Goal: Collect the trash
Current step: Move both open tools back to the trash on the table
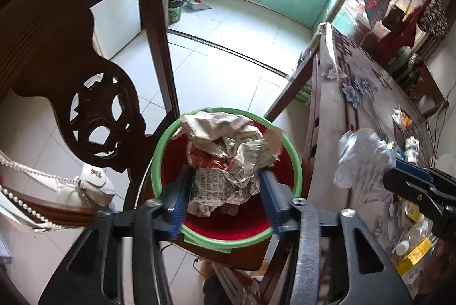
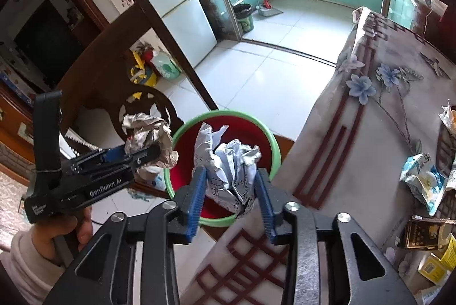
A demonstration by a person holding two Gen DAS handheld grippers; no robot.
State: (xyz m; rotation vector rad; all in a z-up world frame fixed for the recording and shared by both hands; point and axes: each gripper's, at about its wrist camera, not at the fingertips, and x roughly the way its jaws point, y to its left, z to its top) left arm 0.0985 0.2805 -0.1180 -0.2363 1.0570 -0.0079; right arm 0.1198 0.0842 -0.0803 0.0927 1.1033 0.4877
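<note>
Release step: left hand-held gripper point(image 1: 225, 199) loosely brackets crumpled newspaper point(image 1: 228, 151), right hand-held gripper point(image 2: 230, 196) crumpled white paper point(image 2: 230, 162), above the green-rimmed red bin point(image 2: 273, 154). Next: spread wider.

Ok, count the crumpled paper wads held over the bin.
2: a newspaper wad between the left gripper fingers, a white paper wad between the right gripper fingers. Others may be hidden.

A crumpled newspaper wad point(image 1: 228, 159) sits between the left claw's point(image 1: 225, 202) blue pads over a red bin with a green rim point(image 1: 296, 162). A crumpled white printed paper point(image 2: 230, 171) sits between the right claw's point(image 2: 230, 205) pads, also above the bin.
</note>
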